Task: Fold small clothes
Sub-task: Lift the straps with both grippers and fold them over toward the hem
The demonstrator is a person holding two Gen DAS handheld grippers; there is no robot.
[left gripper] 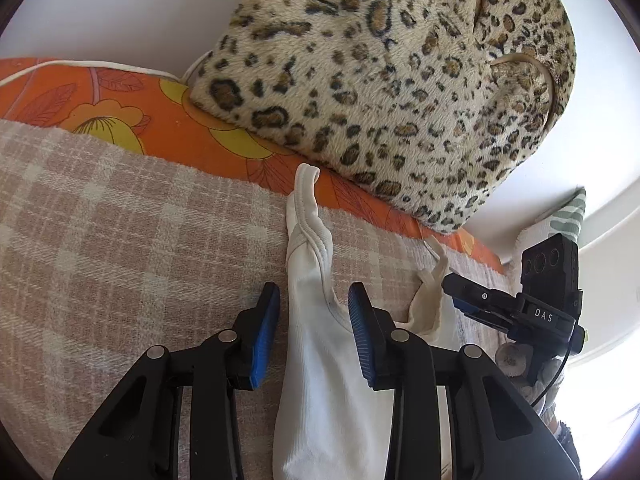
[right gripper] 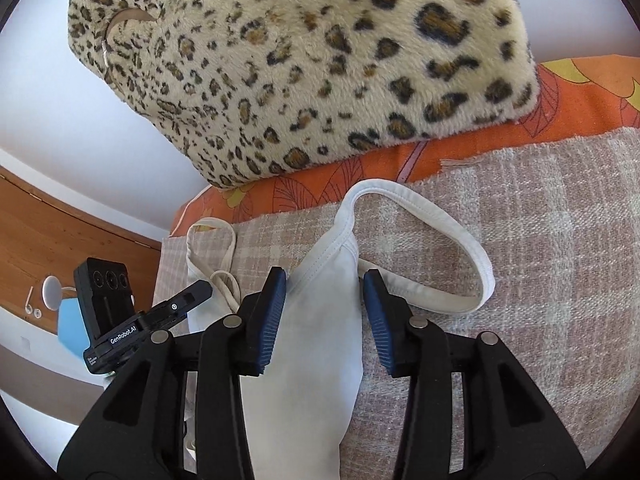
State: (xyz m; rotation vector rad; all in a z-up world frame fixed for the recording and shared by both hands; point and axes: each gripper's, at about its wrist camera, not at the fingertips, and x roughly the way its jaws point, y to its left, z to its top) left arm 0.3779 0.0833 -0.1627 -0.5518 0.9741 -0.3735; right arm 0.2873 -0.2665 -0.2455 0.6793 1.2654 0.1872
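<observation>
A small white tank top [left gripper: 320,360] lies on a beige checked blanket [left gripper: 120,248]. In the left wrist view, my left gripper [left gripper: 314,304] is open, its blue pads on either side of the top's shoulder strap [left gripper: 306,208]. In the right wrist view, my right gripper [right gripper: 325,288] is open, straddling the white fabric [right gripper: 312,344] just below the other strap loop [right gripper: 440,224]. The right gripper also shows in the left view [left gripper: 460,292], and the left gripper in the right view [right gripper: 192,296]; whether those are open cannot be told there.
A leopard-print plush blanket [left gripper: 400,80] is piled at the back on an orange floral sheet [left gripper: 120,108]. A white wall stands behind. A wooden surface [right gripper: 60,240] and a light blue object [right gripper: 70,328] lie beyond the bed's left edge.
</observation>
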